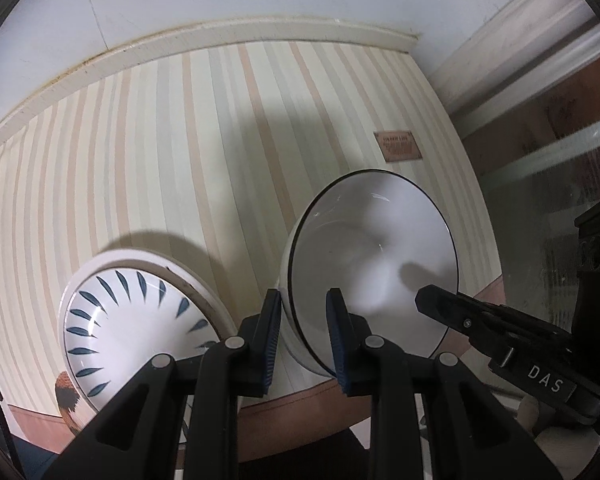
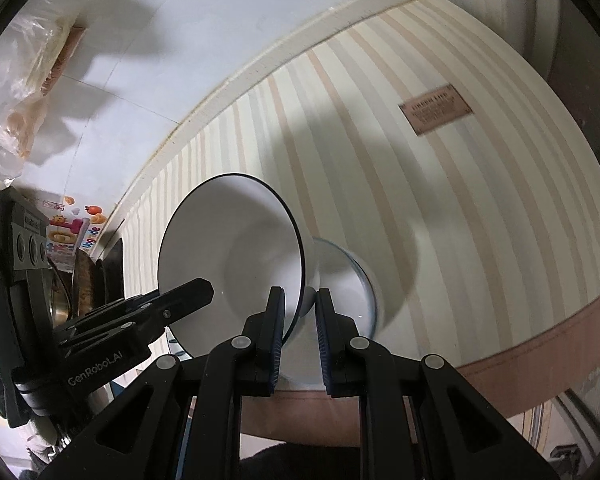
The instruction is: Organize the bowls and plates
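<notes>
1. Left gripper (image 1: 305,334) pinches the near rim of a white, black-edged ceramic bowl (image 1: 374,252); right gripper (image 2: 300,334) clamps its opposite rim.
2. Left of the left gripper sits a white leaf-patterned dish (image 1: 136,320); beyond the right gripper, a clear glass bowl (image 2: 346,284).
3. Step, I judge: carrying the bowl over the striped tablecloth (image 1: 180,140); next, nest it squarely, both grips releasing together.

**A lived-in home dining corner**

A striped tablecloth (image 1: 204,152) with a sewn brown label (image 1: 398,146) covers the table, and crockery sits on it. At ten o'clock in the right wrist view, a crumpled plastic bag (image 2: 12,92) hangs by the white wall; at nine o'clock, cartoon fruit stickers (image 2: 74,228) decorate it.
</notes>
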`<control>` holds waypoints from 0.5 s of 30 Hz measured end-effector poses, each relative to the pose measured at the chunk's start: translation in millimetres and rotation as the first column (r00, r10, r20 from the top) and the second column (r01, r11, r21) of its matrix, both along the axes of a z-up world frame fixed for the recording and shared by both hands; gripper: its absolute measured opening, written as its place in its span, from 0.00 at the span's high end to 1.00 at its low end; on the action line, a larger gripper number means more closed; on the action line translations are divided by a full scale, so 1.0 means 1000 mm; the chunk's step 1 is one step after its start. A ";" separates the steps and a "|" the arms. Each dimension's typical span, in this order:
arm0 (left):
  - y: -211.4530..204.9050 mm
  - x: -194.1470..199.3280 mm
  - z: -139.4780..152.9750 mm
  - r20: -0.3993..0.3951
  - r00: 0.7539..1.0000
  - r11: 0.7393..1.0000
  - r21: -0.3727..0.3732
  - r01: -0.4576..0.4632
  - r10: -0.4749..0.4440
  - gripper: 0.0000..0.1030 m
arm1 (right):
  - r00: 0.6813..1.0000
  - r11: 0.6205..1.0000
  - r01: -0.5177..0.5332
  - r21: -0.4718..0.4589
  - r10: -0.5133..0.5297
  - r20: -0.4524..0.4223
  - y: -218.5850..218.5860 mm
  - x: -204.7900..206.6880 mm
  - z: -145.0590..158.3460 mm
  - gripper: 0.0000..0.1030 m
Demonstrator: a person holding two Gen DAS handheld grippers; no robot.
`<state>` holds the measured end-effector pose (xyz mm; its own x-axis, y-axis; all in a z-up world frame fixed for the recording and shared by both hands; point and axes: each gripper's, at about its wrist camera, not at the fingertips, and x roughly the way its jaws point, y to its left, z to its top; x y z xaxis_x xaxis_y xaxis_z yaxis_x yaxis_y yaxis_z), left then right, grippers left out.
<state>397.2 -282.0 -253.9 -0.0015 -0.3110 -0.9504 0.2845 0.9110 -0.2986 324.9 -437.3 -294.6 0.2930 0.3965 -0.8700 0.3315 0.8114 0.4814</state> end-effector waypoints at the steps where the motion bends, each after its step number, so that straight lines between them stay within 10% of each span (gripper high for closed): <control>1: -0.001 -0.001 -0.002 -0.002 1.000 1.000 0.006 0.004 -0.004 0.80 | 1.000 1.000 0.002 0.000 -0.002 -0.005 -0.001 -0.003 -0.002 0.83; 15: -0.010 -0.018 -0.027 -0.046 0.998 0.997 0.071 0.034 -0.031 0.80 | 0.996 0.999 -0.031 -0.009 0.030 -0.081 0.000 -0.020 -0.030 0.83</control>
<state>379.2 -291.6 -280.6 -0.0533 -0.2413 -0.9690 0.3019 0.9211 -0.2460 305.2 -437.4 -324.6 0.2099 0.3948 -0.8945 0.3441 0.8265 0.4455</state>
